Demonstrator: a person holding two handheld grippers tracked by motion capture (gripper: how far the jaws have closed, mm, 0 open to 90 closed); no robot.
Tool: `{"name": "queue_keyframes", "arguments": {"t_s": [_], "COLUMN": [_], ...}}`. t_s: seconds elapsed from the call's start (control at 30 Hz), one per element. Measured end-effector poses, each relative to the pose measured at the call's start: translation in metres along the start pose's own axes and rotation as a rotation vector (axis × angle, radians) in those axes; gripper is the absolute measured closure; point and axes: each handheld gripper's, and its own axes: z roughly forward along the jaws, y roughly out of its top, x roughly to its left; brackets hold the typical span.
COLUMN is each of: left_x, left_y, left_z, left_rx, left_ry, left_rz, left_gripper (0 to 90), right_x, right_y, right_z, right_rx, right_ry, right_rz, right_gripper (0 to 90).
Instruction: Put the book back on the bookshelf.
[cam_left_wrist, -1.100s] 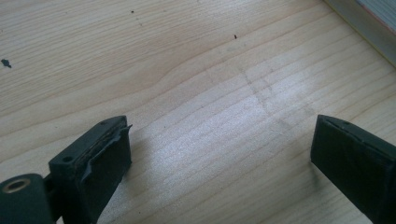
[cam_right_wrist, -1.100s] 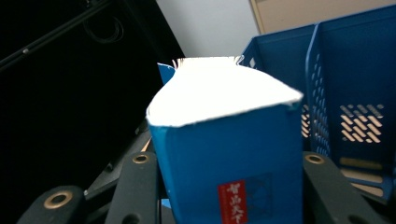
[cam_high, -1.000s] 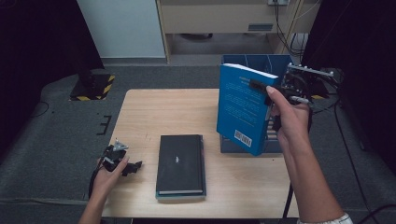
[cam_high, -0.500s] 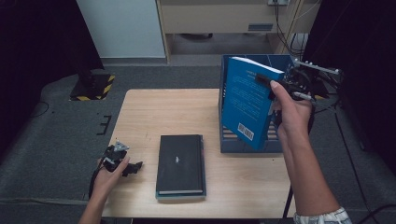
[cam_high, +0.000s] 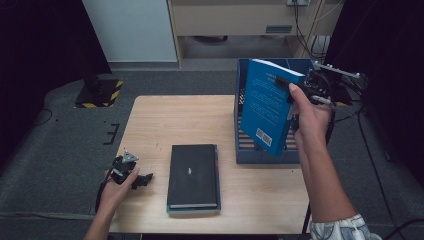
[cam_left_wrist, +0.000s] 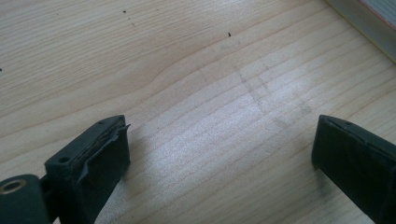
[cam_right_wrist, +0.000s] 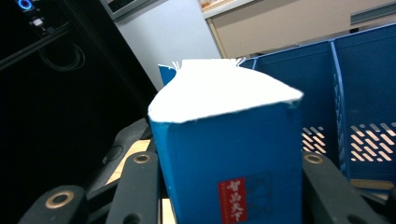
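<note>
A thick blue book (cam_high: 268, 106) hangs tilted above the blue file rack (cam_high: 242, 150) at the table's right. My right gripper (cam_high: 295, 89) is shut on its spine edge; in the right gripper view the book (cam_right_wrist: 224, 154) sits clamped between both black jaws, white page edges up. A black book (cam_high: 193, 175) lies flat near the table's front middle. My left gripper (cam_high: 137, 177) rests low at the front left of the table, open, with bare wood between its jaws (cam_left_wrist: 219, 154).
The wooden table (cam_high: 165, 120) has free room at its back left. The rack's dividers (cam_right_wrist: 341, 112) stand behind the held book. A cabinet and cables lie beyond the table, and a yellow-black marked base (cam_high: 100, 92) sits on the floor at left.
The right hand has tipped the blue book further and shifted it slightly right, over the rack. The left gripper has stayed in place.
</note>
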Motion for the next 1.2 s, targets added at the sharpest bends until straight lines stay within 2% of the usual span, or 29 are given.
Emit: {"name": "queue_keyframes", "arguments": {"t_s": [0.37, 0.6, 0.8, 0.93, 1.2], "left_x": [0.000, 0.000, -0.001, -0.001, -0.001], "left_y": [0.000, 0.000, 0.000, 0.000, 0.000], "left_z": [0.000, 0.000, 0.000, 0.000, 0.000], "left_rx": [0.000, 0.000, -0.004, -0.004, -0.005], "left_ry": [-0.002, -0.003, -0.003, -0.003, -0.004], "left_rz": [0.001, 0.002, -0.003, -0.002, -0.001], "left_gripper": [3.4, 3.2, 3.3, 3.2, 3.1], "right_x": [0.003, 0.002, 0.003, 0.003, 0.005], "right_y": [0.000, 0.000, 0.000, -0.002, -0.005], "right_z": [0.018, 0.023, 0.027, 0.032, 0.039], "right_rx": [-0.021, -0.019, -0.015, -0.021, -0.044], "right_ry": [-0.030, -0.041, -0.062, -0.066, -0.088], "right_rz": [-0.006, -0.004, -0.023, -0.012, -0.031], "right_gripper": [59.4, 59.4, 59.3, 59.4, 59.3]}}
